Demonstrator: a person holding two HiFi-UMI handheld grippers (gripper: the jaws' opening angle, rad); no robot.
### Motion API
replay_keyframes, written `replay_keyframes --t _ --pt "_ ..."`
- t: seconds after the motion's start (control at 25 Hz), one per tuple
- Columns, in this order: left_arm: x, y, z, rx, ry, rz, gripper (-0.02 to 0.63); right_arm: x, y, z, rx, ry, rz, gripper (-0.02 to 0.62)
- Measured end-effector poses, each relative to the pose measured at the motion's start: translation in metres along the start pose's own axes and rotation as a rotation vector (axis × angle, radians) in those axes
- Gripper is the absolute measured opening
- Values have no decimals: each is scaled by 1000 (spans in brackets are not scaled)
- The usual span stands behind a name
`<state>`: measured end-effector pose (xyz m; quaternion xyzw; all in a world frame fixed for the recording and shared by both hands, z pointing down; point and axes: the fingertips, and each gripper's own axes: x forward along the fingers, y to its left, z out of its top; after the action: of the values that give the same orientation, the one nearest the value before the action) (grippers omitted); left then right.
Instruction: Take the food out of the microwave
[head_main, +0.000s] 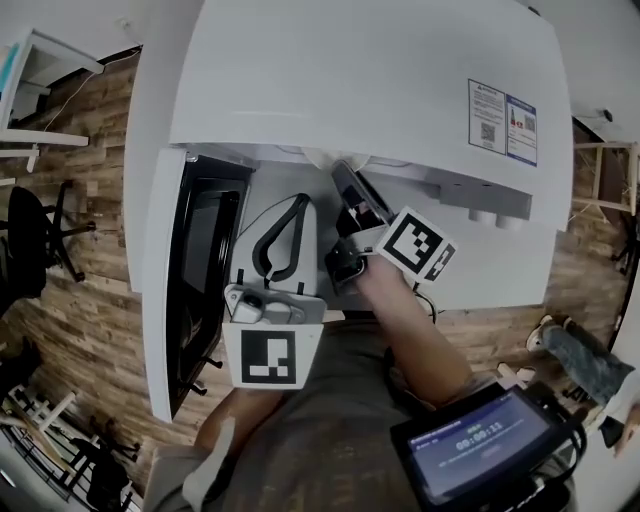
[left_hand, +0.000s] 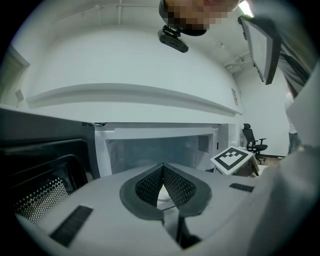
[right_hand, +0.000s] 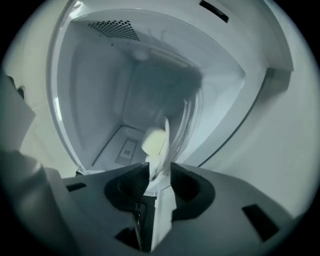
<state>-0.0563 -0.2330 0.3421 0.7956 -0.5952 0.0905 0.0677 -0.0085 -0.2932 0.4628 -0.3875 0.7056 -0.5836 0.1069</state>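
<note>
Plate rim (right_hand: 166, 132) between right tongs (right_hand: 159, 164)

In the head view the top of the microwave (head_main: 360, 80) covers its inside, and the tips of the right gripper (right_hand: 159, 176) are hidden under it. In the right gripper view the food (right_hand: 153, 141) is a pale, blurred lump on a plate (right_hand: 166, 129) seen edge-on, and its kind cannot be told. The print on the label (head_main: 502, 121) is too small to read.

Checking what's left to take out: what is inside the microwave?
Inside the microwave: a white plate carrying a pale, rounded piece of food, its rim between the open jaws of the right gripper. The gripper's body covers the plate's near edge; the food's far side is hidden.
</note>
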Motion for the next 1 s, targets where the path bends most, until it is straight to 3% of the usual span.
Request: replay_keyframes --t 0.28,0.8,1.0 --pt "2 10 -3 14 17 -17 8 -5 3 3 40 -61 37 56" --pt "4 3 -5 -5 7 -47 8 -23 2 -2 6 -72 40 70" --pt "1 7 -5 -13 6 -38 8 -12 -4 -2 80 -71 24 104"
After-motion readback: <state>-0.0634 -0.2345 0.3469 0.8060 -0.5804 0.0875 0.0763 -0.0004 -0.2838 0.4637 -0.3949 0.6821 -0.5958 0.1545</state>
